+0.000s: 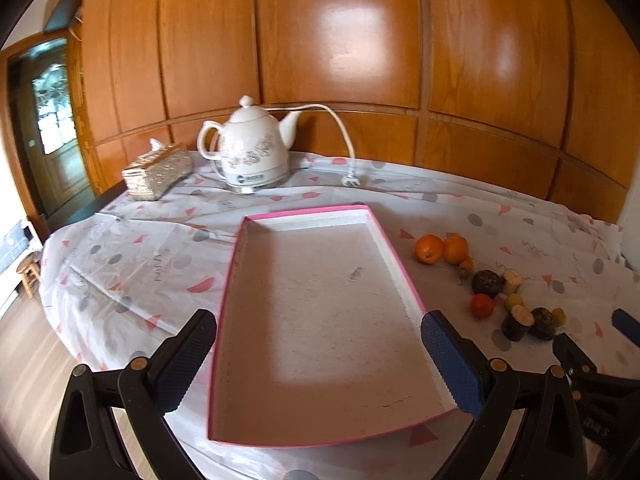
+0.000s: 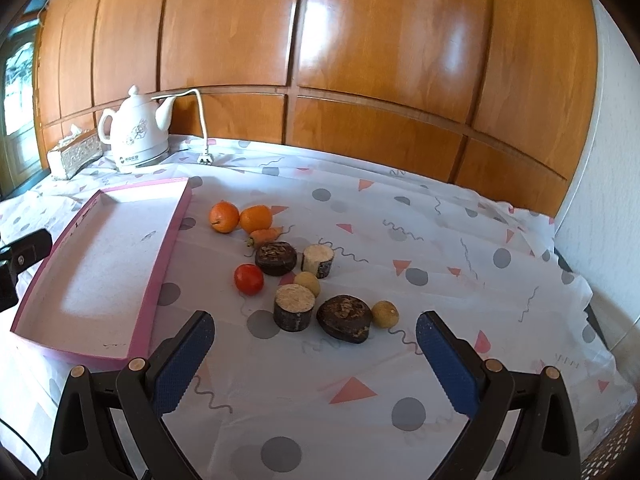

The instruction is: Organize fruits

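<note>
A shallow pink-rimmed tray (image 1: 236, 264) lies empty on the table; it also shows in the right wrist view (image 2: 176, 224). To its right lies a cluster: two oranges (image 2: 225, 217), a small carrot (image 2: 266, 235), a red tomato (image 2: 249, 279), two dark round pieces (image 2: 276, 258), two cut stalk sections (image 2: 294, 307) and two small yellow fruits (image 2: 385, 313). The cluster shows in the left wrist view (image 1: 486, 282). My left gripper (image 1: 320, 354) is open and empty over the tray's near end. My right gripper (image 2: 314, 354) is open and empty just in front of the cluster.
A white electric kettle (image 1: 254, 150) with a loose cord and plug (image 1: 351, 179) stands at the back by the wooden wall. A tissue box (image 1: 157, 172) sits left of it. A patterned cloth (image 2: 440, 280) covers the table. The table edge drops off at the left.
</note>
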Available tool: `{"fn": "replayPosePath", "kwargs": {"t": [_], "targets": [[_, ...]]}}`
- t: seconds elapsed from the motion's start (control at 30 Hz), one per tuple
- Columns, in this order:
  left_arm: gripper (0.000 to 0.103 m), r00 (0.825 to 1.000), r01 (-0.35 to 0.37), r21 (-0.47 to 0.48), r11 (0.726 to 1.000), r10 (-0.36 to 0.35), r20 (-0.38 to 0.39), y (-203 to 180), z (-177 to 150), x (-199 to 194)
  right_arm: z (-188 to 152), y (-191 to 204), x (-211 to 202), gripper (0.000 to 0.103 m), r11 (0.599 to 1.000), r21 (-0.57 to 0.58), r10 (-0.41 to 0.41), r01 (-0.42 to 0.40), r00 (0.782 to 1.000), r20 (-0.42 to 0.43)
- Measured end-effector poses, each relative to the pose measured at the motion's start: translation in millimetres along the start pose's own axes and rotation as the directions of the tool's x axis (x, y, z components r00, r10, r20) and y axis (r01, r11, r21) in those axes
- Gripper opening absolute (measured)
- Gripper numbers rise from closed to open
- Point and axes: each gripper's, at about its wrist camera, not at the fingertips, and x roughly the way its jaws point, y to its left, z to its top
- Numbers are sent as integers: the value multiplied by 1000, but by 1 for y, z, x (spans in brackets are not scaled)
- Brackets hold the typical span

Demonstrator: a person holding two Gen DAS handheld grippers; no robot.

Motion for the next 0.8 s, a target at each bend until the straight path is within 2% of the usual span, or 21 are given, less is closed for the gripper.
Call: {"fn": "replayPosePath", "kwargs": {"t": [0.17, 0.37, 0.57, 0.8], "targets": [[103, 995, 104, -11, 995, -104, -11, -1, 2, 0, -1, -35, 11, 102, 994, 110, -16, 21, 999, -49], [103, 989, 138, -14, 990, -138, -49, -8, 3, 6, -11, -84, 24, 102, 973, 192, -114, 131, 989, -97], [103, 989, 145, 55, 988, -143, -40, -21, 9, 6, -24, -131, 39, 102, 936, 262, -198, 234, 968, -158], [103, 978, 207, 119, 971, -203, -50, -36, 16, 8, -38, -168, 51, 102, 897, 316, -249, 308, 944, -215]]}}
